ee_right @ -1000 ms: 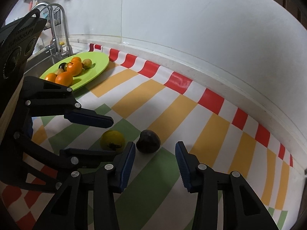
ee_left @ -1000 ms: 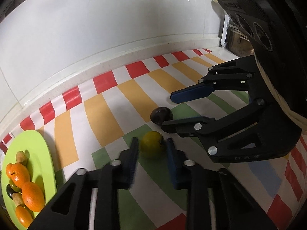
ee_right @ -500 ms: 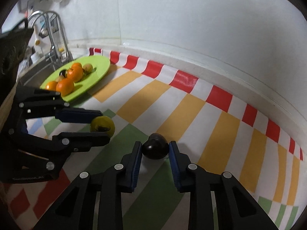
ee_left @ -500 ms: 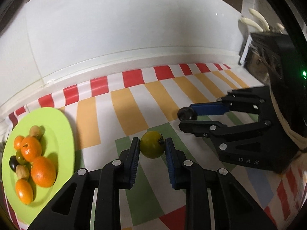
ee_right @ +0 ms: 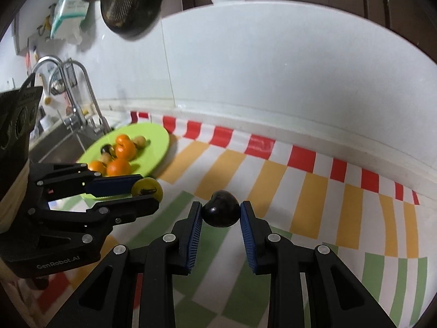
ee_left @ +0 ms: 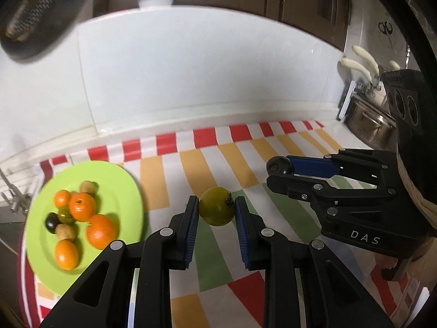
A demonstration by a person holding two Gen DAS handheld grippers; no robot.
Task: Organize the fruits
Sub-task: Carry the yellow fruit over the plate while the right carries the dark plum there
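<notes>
My left gripper (ee_left: 216, 208) is shut on a yellow-green round fruit (ee_left: 217, 210) and holds it above the striped mat; the fruit also shows in the right wrist view (ee_right: 147, 188). My right gripper (ee_right: 221, 211) is shut on a dark, almost black fruit (ee_right: 221, 212), lifted off the mat; it also shows in the left wrist view (ee_left: 278, 164). A lime green plate (ee_left: 120, 188) at the left holds several oranges (ee_left: 82, 206), small tan fruits and a dark one. The plate also shows in the right wrist view (ee_right: 155, 142).
A striped red, orange, green and white mat (ee_left: 218, 158) covers the counter. A white tiled wall (ee_left: 191, 68) runs behind it. A sink with a tap (ee_right: 79, 93) lies left of the plate. A steel pot (ee_left: 368, 117) stands at the far right.
Both grippers closed on their fruits and lifted them off the mat. Both views have risen and swung toward the plate.
</notes>
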